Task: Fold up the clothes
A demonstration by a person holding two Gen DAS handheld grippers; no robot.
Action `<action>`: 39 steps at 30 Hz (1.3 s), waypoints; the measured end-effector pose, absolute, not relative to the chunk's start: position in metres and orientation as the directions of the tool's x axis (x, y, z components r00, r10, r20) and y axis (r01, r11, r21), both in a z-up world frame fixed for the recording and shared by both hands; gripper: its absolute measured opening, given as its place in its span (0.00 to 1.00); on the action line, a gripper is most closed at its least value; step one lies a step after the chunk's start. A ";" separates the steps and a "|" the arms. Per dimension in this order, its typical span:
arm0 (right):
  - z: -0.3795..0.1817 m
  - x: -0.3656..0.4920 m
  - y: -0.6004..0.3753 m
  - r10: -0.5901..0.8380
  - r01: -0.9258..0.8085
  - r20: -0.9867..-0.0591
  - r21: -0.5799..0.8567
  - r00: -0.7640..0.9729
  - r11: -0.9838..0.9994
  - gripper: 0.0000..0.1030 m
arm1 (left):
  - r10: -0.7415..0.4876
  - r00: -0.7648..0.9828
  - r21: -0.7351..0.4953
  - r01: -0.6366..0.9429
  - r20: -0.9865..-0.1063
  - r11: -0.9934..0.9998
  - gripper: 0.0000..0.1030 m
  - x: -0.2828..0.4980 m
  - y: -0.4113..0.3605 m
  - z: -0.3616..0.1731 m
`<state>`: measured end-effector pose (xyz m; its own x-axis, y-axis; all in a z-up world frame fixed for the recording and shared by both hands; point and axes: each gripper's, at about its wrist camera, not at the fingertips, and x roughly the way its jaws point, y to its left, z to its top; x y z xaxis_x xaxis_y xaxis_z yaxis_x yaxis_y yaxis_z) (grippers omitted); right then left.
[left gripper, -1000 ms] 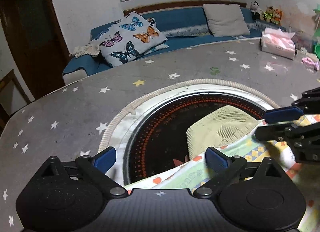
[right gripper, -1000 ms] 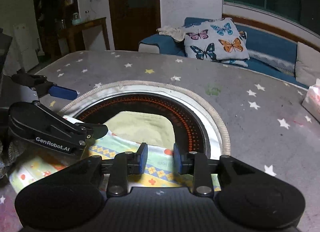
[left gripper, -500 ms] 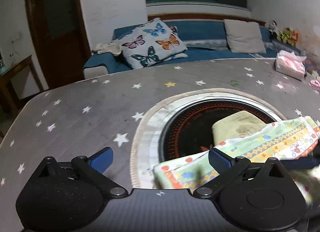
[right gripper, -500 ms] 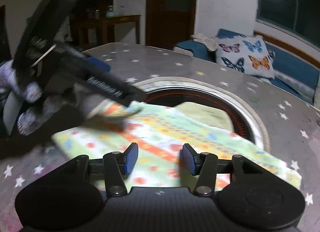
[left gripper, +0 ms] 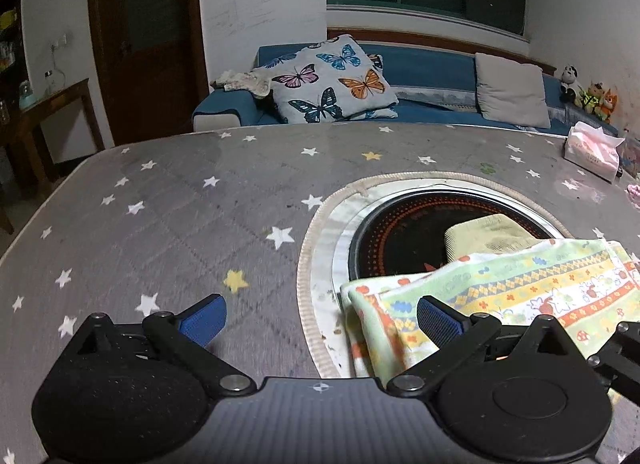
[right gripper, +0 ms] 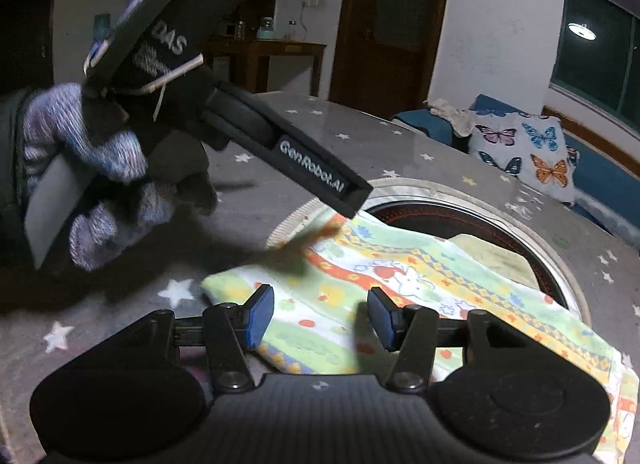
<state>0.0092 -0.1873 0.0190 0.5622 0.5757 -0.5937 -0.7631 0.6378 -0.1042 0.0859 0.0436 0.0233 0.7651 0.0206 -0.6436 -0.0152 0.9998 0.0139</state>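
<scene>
We see the left tongs (left gripper: 320, 320) spread wide, gripping nothing, over the star-print desk (left gripper: 180, 208). The right tongs (right gripper: 318, 316) are likewise spread apart and empty, just above the patterned cloth (right gripper: 400, 284). The cloth lies folded flat on the desk, its far edge overlapping the round black hotplate (left gripper: 404, 232). A yellow-green towel (left gripper: 488, 234) sits on the hotplate behind. Far back: butterfly pillow (left gripper: 332, 80) on a blue sofa (left gripper: 432, 76).

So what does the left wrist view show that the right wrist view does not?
Only the left wrist view: the tissue pack, the grey cushion and the plush toys. Only the right wrist view: the gloved hand holding the left gripper from outside. Both: the patterned cloth folded over the round black burner, the butterfly pillow, and both grippers open, including the right gripper.
</scene>
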 end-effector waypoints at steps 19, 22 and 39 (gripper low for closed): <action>0.016 0.016 -0.326 0.419 -0.477 -0.616 0.079 0.667 0.876 0.76 | 0.024 0.739 0.025 -0.010 -0.673 1.000 1.00 0.059 0.024 0.000; 0.016 0.017 -0.349 0.397 -0.427 -0.623 0.109 0.675 0.898 0.76 | 0.034 0.735 0.024 -0.023 -0.677 0.999 1.00 0.060 0.029 -0.002; 0.027 0.102 -0.320 0.424 -0.444 -0.620 0.134 0.660 0.886 0.80 | 0.084 0.725 0.037 -0.080 -0.683 0.996 1.00 0.101 0.044 0.003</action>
<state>0.1025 -0.3196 0.0269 0.6598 0.4240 -0.6205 -0.4436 0.8862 0.1339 0.1010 0.0440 0.0034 0.7254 0.0838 -0.6833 -0.0799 0.9961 0.0373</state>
